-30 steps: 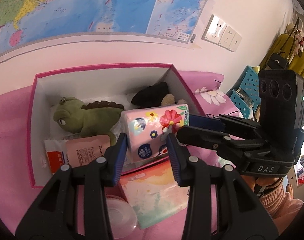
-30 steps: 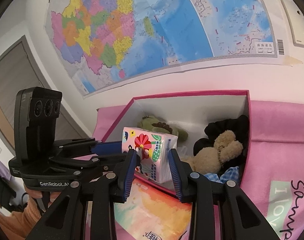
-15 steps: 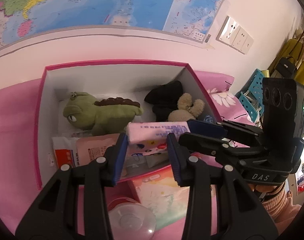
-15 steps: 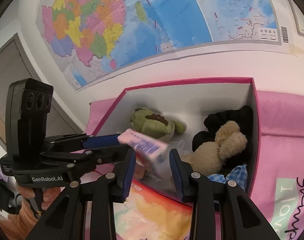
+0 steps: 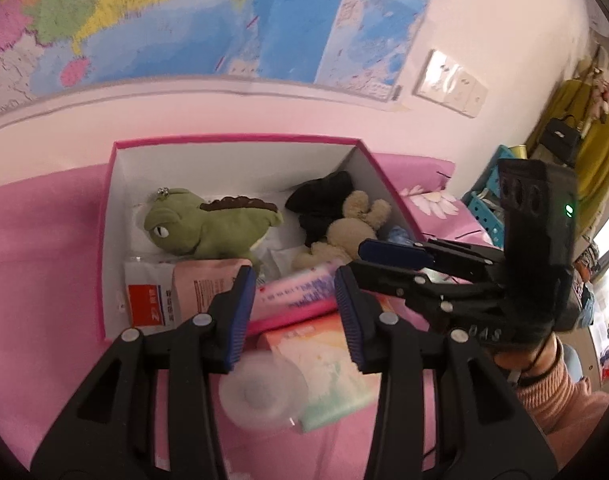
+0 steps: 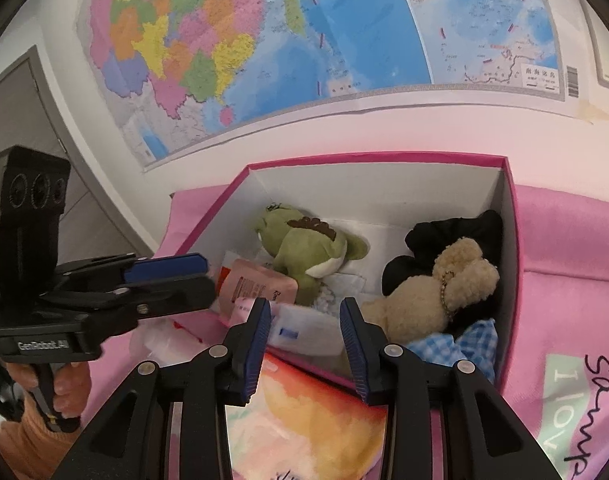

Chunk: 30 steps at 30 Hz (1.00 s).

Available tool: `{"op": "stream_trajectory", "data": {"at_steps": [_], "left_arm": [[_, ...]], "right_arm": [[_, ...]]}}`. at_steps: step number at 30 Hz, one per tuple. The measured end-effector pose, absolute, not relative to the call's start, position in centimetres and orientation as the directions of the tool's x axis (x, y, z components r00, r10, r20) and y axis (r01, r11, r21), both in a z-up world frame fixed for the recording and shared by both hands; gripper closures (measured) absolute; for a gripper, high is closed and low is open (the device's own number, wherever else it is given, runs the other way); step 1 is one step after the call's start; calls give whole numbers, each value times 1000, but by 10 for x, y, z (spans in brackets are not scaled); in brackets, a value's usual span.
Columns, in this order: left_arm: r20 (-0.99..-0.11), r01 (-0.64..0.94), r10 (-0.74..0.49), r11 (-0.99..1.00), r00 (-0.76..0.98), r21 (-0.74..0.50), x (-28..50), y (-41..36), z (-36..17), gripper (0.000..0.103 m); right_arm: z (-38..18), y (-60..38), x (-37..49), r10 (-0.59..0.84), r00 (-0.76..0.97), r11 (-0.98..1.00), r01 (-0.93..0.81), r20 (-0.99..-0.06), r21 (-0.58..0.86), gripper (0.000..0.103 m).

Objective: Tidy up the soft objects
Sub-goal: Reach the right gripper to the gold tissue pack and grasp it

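The tissue pack (image 5: 294,294) (blurred) was seen lying in the pink box (image 5: 108,240), apparently released. The left gripper (image 5: 294,308), its jaws just widened, and the right gripper (image 6: 306,336) were both held open, empty.

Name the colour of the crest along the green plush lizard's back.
Dark brown, on the green plush lizard; clearest in the left wrist view.

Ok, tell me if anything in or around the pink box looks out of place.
One thing: the pink tissue pack lies tilted across the front edge of the pink cardboard box, not settled flat inside. The green plush lizard and beige plush bear lie inside. An orange-and-green tissue pack sits outside on the pink cloth.
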<state>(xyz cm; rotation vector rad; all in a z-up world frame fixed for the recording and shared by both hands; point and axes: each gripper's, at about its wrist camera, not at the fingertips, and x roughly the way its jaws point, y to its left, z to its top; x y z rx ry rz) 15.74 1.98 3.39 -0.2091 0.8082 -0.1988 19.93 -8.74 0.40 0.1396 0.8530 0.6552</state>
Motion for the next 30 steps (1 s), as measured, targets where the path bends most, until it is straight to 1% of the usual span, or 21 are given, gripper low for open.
{"op": "stream_trajectory", "data": {"at_steps": [2,4,8,13,20,24,26,28,30], "left_arm": [[-666,125,-263,961,698,-248,136,17,41,47],[-642,157,-280,957,714,-243,117,14,47,44],[-632,213,-322,946,705,-244,80,10,44,38],[-676,231,-356,934,646,-271,43,3,19,38],[-740,213,-408,913,535,-349,2,-7,-29,38],[-748,189,-469,881,470,-433,-16,-8,-50,38],[-760,187,-452,891,467,-414,-24,-11,-52,38],[-756,187,-467,883,458,-431,-29,-11,-54,38],[-757,186,-483,874,440,-449,-34,-13,-59,38]], "right_arm": [[9,-92,190,605,473,785,-489,-641,380,66],[16,-98,177,645,452,753,-516,-617,409,66],[27,-108,143,708,393,686,-579,-586,440,56],[25,-116,95,743,305,626,-631,-595,458,53],[-23,-107,38,706,135,604,-628,-695,491,52],[-48,-94,15,705,12,560,-623,-709,547,52],[-55,-86,5,691,-35,546,-630,-722,552,52],[-60,-82,-1,675,-61,539,-640,-735,548,52],[-63,-80,-6,679,-83,529,-632,-729,566,52]]}}
